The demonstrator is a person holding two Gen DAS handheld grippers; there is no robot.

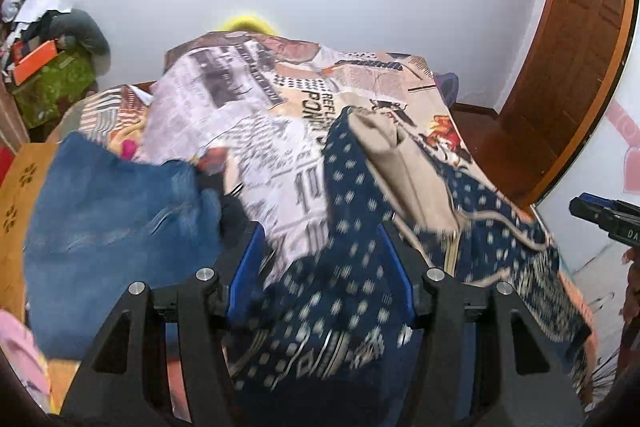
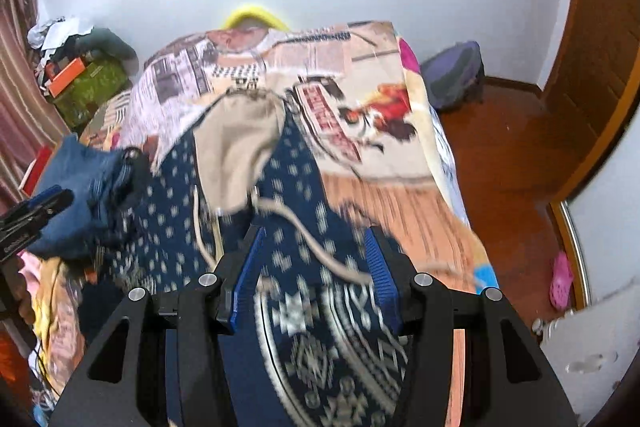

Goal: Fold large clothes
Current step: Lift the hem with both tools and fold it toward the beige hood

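Note:
A large navy garment with white patterns lies along the bed; it also shows in the right wrist view. Its beige hood lining and drawstrings face up. My left gripper is open, its blue pads on either side of the navy cloth. My right gripper is open too, over the patterned hem. The frames are blurred. Each gripper shows at the edge of the other's view: the right gripper and the left gripper.
The bed carries a newspaper-print cover and blue jeans at the left, also seen in the right wrist view. A wooden door is at right. A cluttered green box and a purple bag sit by the wall.

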